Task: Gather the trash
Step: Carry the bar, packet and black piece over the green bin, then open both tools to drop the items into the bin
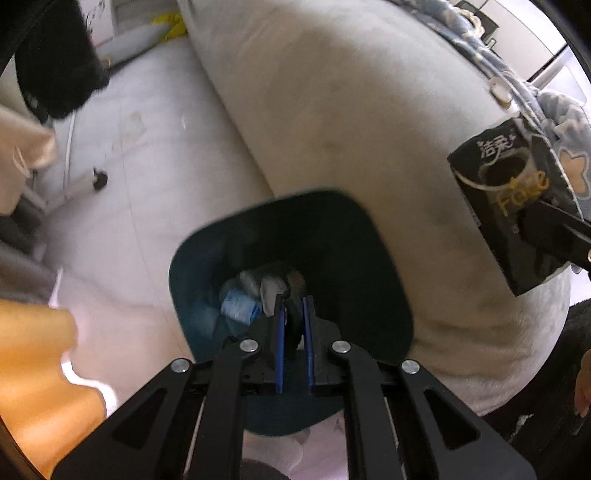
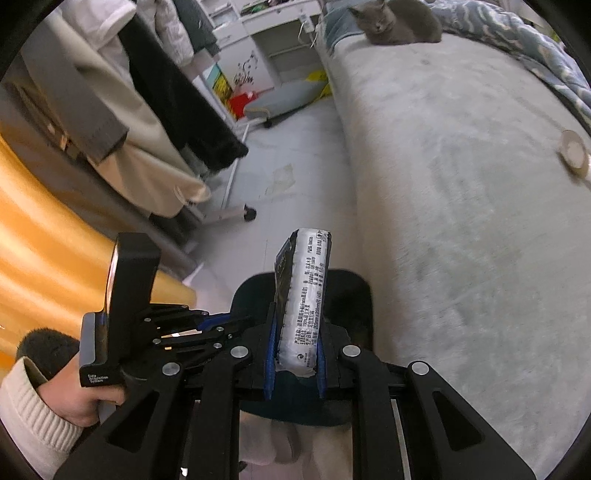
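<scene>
My right gripper point(image 2: 295, 317) is shut on a black tissue pack point(image 2: 304, 291) with a white printed back, held upright above the dark teal bin point(image 2: 351, 291). The pack also shows in the left wrist view point(image 1: 513, 206), over the bed at the right. My left gripper point(image 1: 294, 302) is nearly shut on a dark scrap point(image 1: 294, 325) and points down into the bin point(image 1: 332, 236). A blue-and-white wrapper point(image 1: 238, 304) and crumpled paper point(image 1: 273, 288) lie at the bin's bottom. In the right wrist view the left gripper point(image 2: 207, 321) reaches into the bin from the left.
A grey bed point(image 2: 461, 206) fills the right side, with a grey cat point(image 2: 399, 18) at its far end, a patterned blanket point(image 2: 535, 48) and a round lid point(image 2: 572, 151). A clothes rack with coats point(image 2: 147, 110) stands left. An orange surface point(image 2: 44, 229) is near left.
</scene>
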Demonstrator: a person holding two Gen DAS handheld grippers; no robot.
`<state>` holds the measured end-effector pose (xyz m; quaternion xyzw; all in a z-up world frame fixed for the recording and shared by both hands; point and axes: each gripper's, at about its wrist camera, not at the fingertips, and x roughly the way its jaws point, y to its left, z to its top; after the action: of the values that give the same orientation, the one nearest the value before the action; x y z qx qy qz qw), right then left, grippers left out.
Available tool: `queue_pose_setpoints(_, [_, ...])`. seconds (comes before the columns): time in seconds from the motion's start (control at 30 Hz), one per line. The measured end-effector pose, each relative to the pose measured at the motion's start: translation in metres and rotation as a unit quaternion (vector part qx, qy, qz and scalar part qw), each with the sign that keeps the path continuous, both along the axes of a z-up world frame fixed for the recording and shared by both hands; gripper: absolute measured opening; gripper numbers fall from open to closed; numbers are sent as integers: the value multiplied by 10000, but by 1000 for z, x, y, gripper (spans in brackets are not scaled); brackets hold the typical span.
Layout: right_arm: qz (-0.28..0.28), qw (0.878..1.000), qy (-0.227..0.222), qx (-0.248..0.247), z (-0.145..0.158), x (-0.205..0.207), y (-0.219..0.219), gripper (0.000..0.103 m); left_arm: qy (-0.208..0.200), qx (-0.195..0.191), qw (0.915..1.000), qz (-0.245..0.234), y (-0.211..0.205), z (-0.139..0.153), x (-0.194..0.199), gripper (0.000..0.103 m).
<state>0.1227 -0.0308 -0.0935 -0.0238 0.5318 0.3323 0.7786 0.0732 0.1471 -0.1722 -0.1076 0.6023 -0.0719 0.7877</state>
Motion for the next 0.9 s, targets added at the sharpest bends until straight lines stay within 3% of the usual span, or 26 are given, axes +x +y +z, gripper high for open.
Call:
queue_pose_setpoints(0.27, [225, 9986, 327, -354, -36, -3, 24, 17, 419, -13, 9991, -27, 12, -19, -12, 14])
queue_pose_setpoints(0.3, [231, 9983, 384, -367, -40, -3, 27, 17, 400, -30, 9992, -15, 14, -18, -13, 23])
queue_pose_setpoints(0.33, [237, 9979, 451, -403, -46, -1, 29, 17, 365, -52, 9993, 12, 17, -16, -14, 41])
queue_pose_setpoints(0.4, [257, 9970, 497, -537, -55, 0, 33, 17, 239, -84, 9996, 80, 23, -11, -17, 58])
queue_pose_setpoints(0.57, [250, 9932, 673, -918, -83, 2, 40, 17, -114, -171, 9996, 212, 36, 6, -23, 60])
queue_pose_setpoints(0.7, [220, 9885, 906, -1193, -110, 2, 44, 17, -535, -75, 9980, 317, 45, 24, -28, 70])
queue_pose_setpoints(0.8, [237, 9846, 1047, -1379, -126, 1, 45, 18, -987, 164, 9943, 365, 49, 41, -33, 74])
queue_pose_setpoints(0.9, [253, 9822, 1140, -1470, -139, -7, 47, 18, -1291, 92, 9906, 439, 55, 54, -37, 78])
